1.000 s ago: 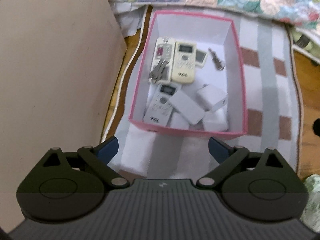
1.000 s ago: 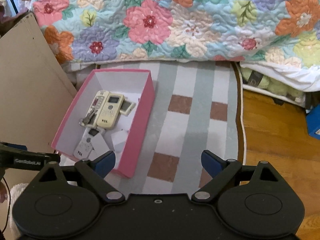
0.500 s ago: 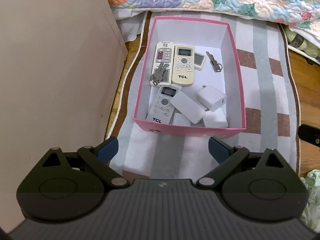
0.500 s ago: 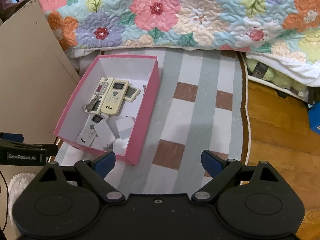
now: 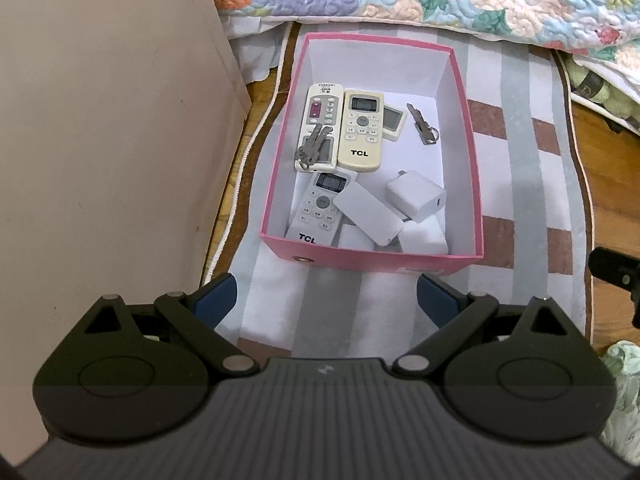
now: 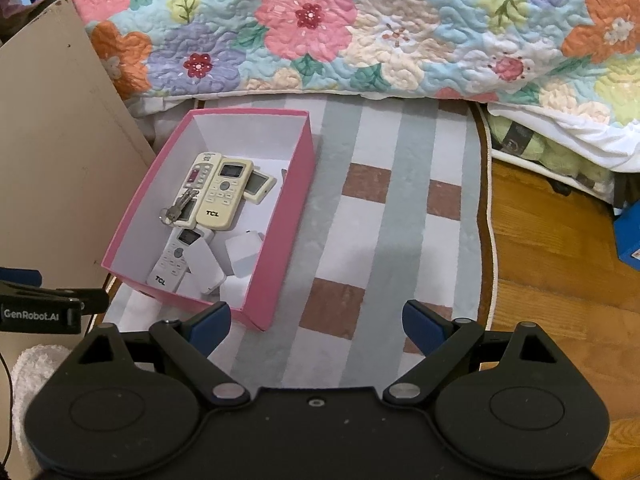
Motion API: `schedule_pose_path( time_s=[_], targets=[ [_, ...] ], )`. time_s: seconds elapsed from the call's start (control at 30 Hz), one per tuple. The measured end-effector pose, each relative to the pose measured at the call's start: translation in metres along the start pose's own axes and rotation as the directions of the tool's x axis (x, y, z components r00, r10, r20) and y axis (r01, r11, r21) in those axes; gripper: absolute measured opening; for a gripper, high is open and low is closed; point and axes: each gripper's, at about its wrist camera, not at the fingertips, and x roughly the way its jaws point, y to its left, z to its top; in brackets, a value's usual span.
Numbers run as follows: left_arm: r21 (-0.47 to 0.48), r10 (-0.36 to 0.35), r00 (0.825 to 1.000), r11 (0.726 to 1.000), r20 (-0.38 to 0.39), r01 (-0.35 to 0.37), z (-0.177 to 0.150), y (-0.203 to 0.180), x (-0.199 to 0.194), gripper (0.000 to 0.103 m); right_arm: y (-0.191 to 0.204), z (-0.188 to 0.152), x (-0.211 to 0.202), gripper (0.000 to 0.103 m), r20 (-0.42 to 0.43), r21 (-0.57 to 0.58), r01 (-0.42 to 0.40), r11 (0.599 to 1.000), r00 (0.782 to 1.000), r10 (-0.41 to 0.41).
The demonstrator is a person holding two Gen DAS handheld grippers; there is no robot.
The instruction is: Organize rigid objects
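Both claws, the left claw (image 5: 325, 303) and the right claw (image 6: 316, 323), are being held wide apart, empty. The remotes, keys and chargers are lying in the pink cardboard box (image 5: 376, 258) on the striped rug (image 6: 384, 240). Sorting seems finished; pulling away is likely being called for next.

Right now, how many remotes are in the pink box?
3: a white one with a red panel far left, a cream one beside it, a white one near the front wall. More may hide underneath.

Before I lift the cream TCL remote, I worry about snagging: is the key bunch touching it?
Apart. The left wrist view shows the key bunch lying on the pink-buttoned remote, with a strip of that remote between it and the cream TCL remote.
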Motion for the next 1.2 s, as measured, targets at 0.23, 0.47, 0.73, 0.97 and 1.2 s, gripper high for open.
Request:
schedule_pose_path(
  time_s=[0.23,0.47,0.73,0.97,1.2],
  targets=[
    [0.005,0.004,1.0,1.0,-0.003,-0.004,-0.0003,-0.0014,0.0007,0.098,-0.0032,-0.001,0.0009,0.095,-0.004,0.01,0.007,1.0,1.0,-0.007],
    [0.002,0.007,1.0,1.0,-0.01,-0.007,-0.0005,-0.0007,0.003,0.098,-0.0039,-0.0015,0.0022,0.095,-0.013,0.007,0.01,1.0,1.0,-0.01],
    [0.01,0.016,0.999,1.0,-0.029,-0.015,-0.002,-0.0027,0.0057,0.098,-0.0083,-0.004,0.0057,0.095,-0.019,0.012,0.038,0.999,0.999,-0.038],
    [0.007,0.022,0.999,1.0,-0.03,-0.021,-0.0056,-0.0054,0.007,0.098,-0.0102,-0.0056,0.0056,0.095,-0.027,0.023,0.03,0.999,0.999,-0.029],
    [-0.001,0.022,0.999,1.0,-0.027,-0.022,-0.0057,-0.005,0.0054,0.098,-0.0092,-0.0082,0.0064,0.095,-0.039,0.029,0.034,0.999,0.999,-0.033]
  ],
)
